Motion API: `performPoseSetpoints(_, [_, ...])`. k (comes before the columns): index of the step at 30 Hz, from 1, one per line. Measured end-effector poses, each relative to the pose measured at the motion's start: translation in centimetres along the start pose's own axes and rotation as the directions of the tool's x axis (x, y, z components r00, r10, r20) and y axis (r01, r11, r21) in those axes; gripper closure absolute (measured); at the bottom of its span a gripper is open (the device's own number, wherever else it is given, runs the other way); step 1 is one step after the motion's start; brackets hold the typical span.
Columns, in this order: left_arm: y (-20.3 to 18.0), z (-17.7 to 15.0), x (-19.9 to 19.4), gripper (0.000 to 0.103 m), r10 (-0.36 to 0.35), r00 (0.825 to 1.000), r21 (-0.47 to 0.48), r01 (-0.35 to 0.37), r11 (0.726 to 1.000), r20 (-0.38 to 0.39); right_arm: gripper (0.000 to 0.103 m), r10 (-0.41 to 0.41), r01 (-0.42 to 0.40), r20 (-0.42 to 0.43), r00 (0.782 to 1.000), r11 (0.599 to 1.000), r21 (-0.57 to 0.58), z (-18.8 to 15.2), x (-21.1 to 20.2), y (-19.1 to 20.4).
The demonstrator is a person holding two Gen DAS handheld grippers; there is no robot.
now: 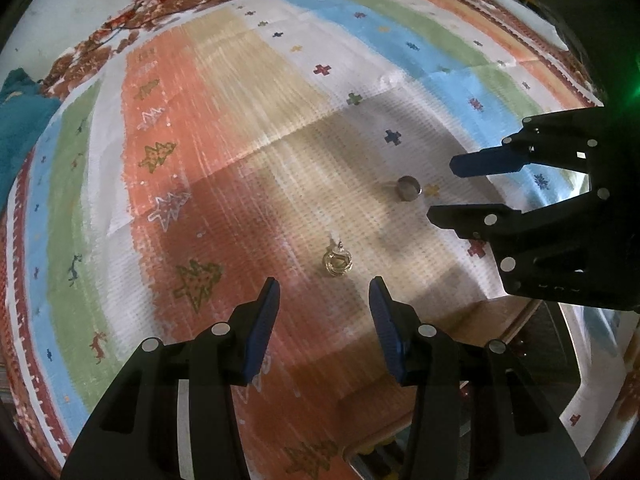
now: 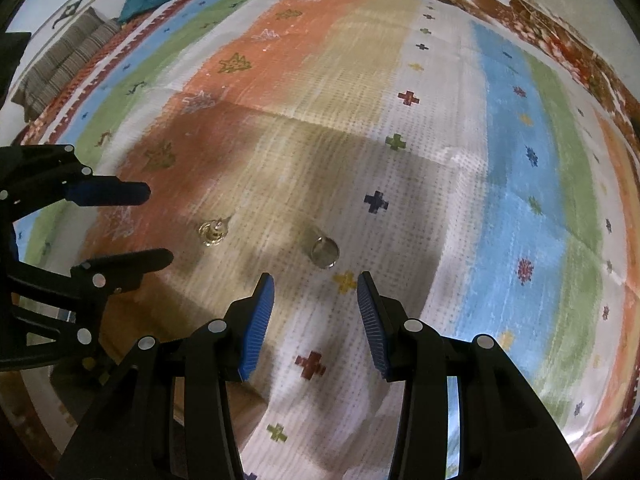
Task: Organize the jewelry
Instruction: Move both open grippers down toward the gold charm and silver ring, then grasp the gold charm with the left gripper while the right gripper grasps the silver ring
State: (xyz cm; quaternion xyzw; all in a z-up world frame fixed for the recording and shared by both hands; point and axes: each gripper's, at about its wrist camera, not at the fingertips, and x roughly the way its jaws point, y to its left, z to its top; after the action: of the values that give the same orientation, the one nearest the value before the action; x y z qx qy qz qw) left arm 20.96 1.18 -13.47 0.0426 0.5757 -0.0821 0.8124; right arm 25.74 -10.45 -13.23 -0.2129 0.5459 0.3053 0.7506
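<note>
Your left gripper [image 1: 324, 296] hangs spread just short of the gold earring [image 1: 338, 263]; lower it square so both pads straddle the piece before you pinch. To the right of the earring, a little apart, lies the silver ring [image 2: 325, 253], and your right gripper [image 2: 316, 292] is spread just short of it. Nothing blocks either, but the striped cloth [image 1: 224, 128] could snag.
</note>
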Motion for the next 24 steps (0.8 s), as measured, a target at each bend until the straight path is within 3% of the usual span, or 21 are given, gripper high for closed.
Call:
performPoseSetpoints(16, [0.1, 0.9, 2.9, 0.059, -0.008, 0.999, 0.036, 0.009, 0.999, -0.034, 0.060, 0.004, -0.004, -0.026, 1.000, 1.000, -0.001, 1.4, 2.4, -0.4])
performPoseSetpoints(24, [0.0, 1.4, 4.0, 0.066, -0.014, 0.999, 0.058, 0.016, 0.998, -0.038, 0.066, 0.005, -0.005, -0.033, 0.999, 1.000, -0.016, 1.3, 3.1, -0.4])
